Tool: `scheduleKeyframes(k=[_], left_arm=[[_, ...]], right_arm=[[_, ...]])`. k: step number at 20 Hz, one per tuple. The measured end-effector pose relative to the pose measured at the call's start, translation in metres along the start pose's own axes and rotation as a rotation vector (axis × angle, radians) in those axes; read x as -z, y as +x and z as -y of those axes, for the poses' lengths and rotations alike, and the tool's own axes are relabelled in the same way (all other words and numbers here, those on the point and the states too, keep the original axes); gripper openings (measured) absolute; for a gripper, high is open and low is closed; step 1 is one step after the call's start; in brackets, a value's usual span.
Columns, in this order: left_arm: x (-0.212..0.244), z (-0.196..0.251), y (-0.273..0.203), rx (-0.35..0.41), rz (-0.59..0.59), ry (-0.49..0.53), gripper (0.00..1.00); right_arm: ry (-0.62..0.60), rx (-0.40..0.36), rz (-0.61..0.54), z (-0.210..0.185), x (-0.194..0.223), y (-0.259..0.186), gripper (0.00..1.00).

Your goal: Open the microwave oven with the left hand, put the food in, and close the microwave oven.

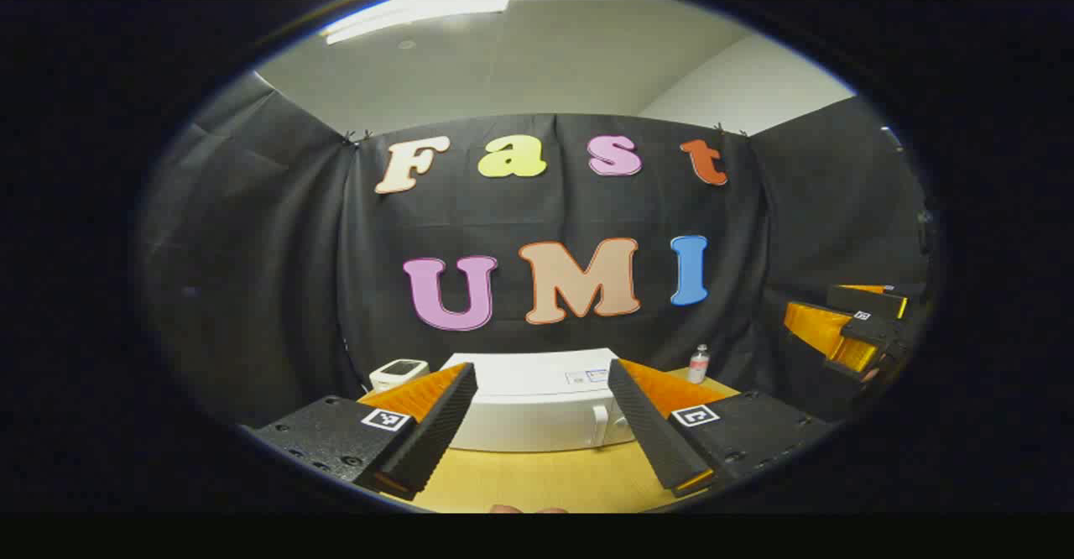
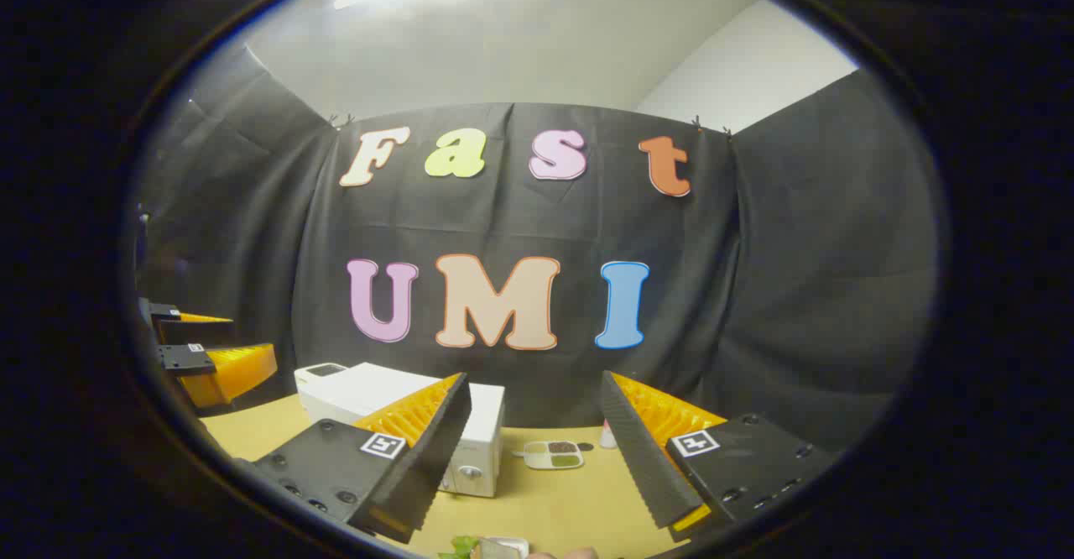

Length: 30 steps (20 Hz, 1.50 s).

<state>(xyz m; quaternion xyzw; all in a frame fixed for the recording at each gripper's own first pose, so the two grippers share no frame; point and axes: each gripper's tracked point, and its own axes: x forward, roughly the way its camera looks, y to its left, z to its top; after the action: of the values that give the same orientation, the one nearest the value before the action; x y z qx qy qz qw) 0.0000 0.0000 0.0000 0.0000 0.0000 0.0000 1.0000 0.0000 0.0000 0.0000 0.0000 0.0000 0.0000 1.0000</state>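
Here, left gripper (image 1: 541, 433) and right gripper (image 2: 537, 458) fingers spread, microwave (image 1: 537, 404) shut, divided dish (image 2: 552, 454) beside it.

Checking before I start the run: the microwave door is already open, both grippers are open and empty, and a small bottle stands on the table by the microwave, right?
Not quite: the microwave door is shut, its handle flush on the front, as the left gripper view shows. The rest holds: the left gripper and right gripper are open and empty, and the small bottle stands on the table beside it.

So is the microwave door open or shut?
Shut. In the left gripper view the microwave shows a flat, closed front with its handle flush; no inside shows.
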Motion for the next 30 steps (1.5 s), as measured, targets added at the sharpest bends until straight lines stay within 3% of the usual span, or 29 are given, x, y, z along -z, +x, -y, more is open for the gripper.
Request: scheduleKeyframes(k=[16, 30], left_arm=[[0.022, 0.003, -0.003, -0.012, -0.064, -0.053, 0.98], [0.033, 0.015, 0.013, 0.031, -0.074, -0.048, 0.96]], right_arm=[[-0.035, -0.032, -0.022, -0.003, 0.014, 0.004, 0.98], [-0.026, -0.027, -0.054, 0.0, 0.023, 0.012, 0.98]])
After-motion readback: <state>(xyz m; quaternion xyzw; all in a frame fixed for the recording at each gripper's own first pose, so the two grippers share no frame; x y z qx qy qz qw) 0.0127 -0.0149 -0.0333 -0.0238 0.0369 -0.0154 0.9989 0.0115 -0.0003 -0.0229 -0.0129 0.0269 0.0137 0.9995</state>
